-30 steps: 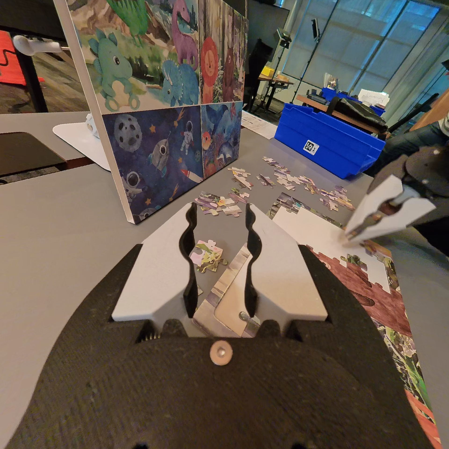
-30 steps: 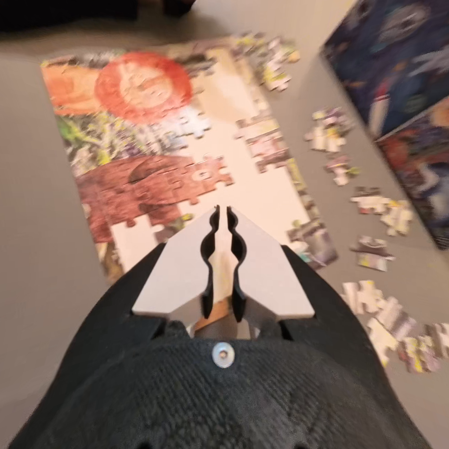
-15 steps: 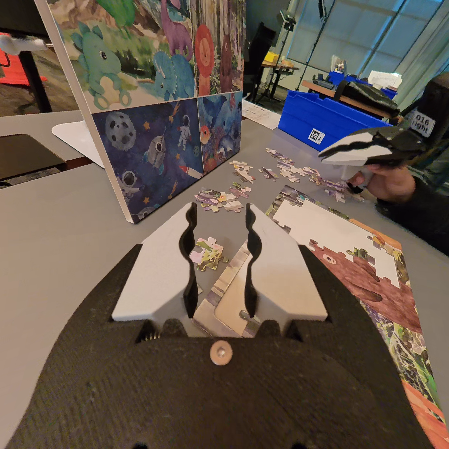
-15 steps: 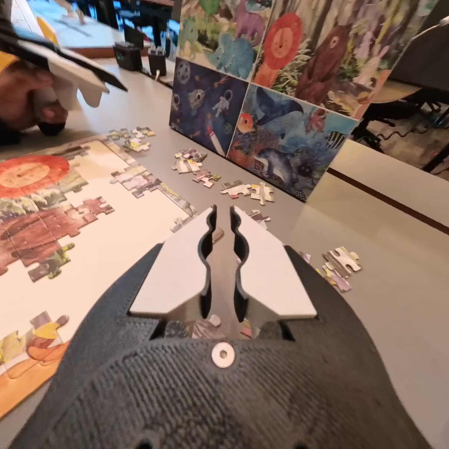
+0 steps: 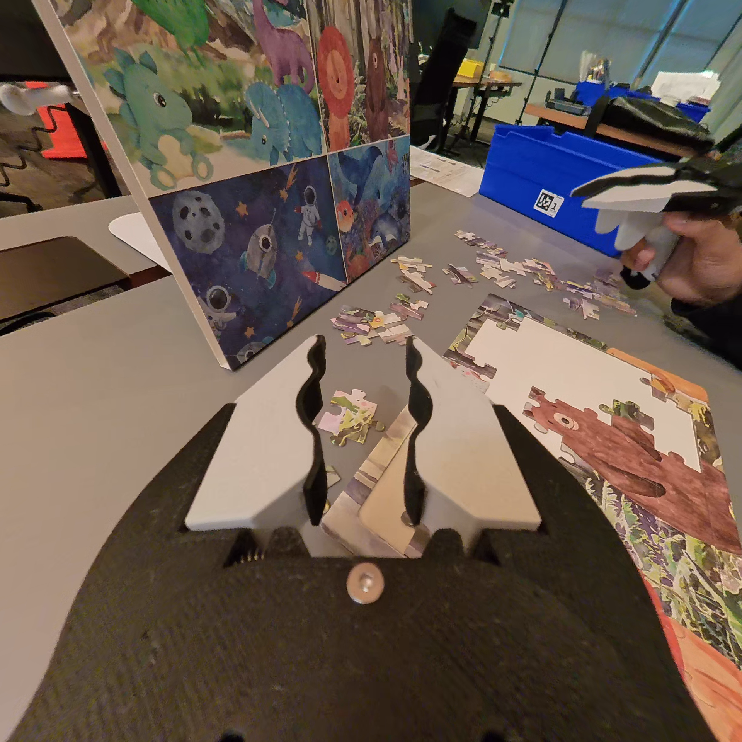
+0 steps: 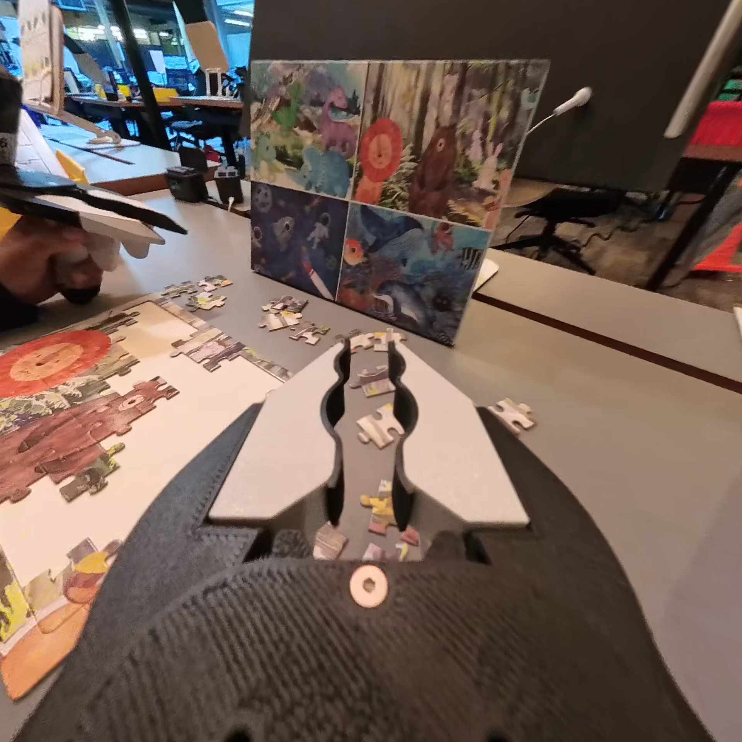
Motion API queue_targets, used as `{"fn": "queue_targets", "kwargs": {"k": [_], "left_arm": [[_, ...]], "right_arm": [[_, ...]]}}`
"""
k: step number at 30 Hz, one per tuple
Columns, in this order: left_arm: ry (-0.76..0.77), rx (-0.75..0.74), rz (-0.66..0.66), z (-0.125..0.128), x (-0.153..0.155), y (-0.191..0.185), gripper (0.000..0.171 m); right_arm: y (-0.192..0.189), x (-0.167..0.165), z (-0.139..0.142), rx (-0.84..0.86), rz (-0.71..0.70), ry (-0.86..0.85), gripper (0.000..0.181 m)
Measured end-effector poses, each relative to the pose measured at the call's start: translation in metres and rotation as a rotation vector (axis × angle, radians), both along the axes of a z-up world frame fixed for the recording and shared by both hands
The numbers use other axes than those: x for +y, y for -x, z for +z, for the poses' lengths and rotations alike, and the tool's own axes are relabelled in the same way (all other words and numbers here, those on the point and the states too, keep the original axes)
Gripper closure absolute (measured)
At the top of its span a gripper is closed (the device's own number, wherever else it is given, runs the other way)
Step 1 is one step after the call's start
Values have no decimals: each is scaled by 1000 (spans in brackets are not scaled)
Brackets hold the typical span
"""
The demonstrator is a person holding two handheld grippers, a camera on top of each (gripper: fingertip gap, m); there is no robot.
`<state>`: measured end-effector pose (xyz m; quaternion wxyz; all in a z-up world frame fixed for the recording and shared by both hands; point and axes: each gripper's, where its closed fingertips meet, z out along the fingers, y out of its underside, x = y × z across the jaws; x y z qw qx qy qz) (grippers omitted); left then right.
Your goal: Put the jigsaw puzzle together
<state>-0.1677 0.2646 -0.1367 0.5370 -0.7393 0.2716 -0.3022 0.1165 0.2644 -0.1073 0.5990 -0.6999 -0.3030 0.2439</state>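
Roughly half of the jigsaw puzzle (image 6: 76, 405) lying flat on the grey table (image 5: 100, 401) is assembled (lion and bear done, pale centre unfilled), loose pieces (image 6: 377, 425) are left scattered, and left gripper (image 5: 363, 345) and right gripper (image 6: 367, 349) are held parted, empty.

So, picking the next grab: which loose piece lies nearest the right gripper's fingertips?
The purple-and-yellow piece between the right gripper fingers; other pieces lie farther.

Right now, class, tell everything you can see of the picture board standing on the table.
The picture board is a thin, rigid white-edged panel with four printed scenes: dinosaurs, a lion with a bear, astronauts in space, and sea creatures. It stands nearly upright on the grey table. Loose puzzle pieces lie before it, none clearly touching.
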Motion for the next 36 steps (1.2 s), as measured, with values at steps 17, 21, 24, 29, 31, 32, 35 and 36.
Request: {"fn": "queue_targets", "kwargs": {"k": [17, 21, 24, 29, 31, 32, 35, 36], "left_arm": [[11, 9, 18, -2, 1, 2, 133], [29, 2, 2, -3, 1, 1, 133], [39, -4, -7, -4, 2, 0, 133], [51, -29, -7, -3, 3, 2, 133], [57, -45, -5, -2, 3, 3, 133], [60, -53, -5, -2, 3, 4, 133], [74, -71, -11, -2, 4, 5, 133], [78, -75, -11, -2, 4, 5, 133]], "right_arm": [[-21, -8, 25, 98, -16, -54, 163], [-24, -8, 27, 107, -21, -50, 163], [-28, -8, 31, 107, -35, -57, 163], [-40, -7, 36, 89, -83, -76, 164], [-42, -6, 34, 87, -89, -69, 164], [-42, -5, 34, 84, -93, -65, 164], [-43, -4, 33, 75, -103, -63, 164], [-44, -4, 33, 72, -110, -64, 165]]}}
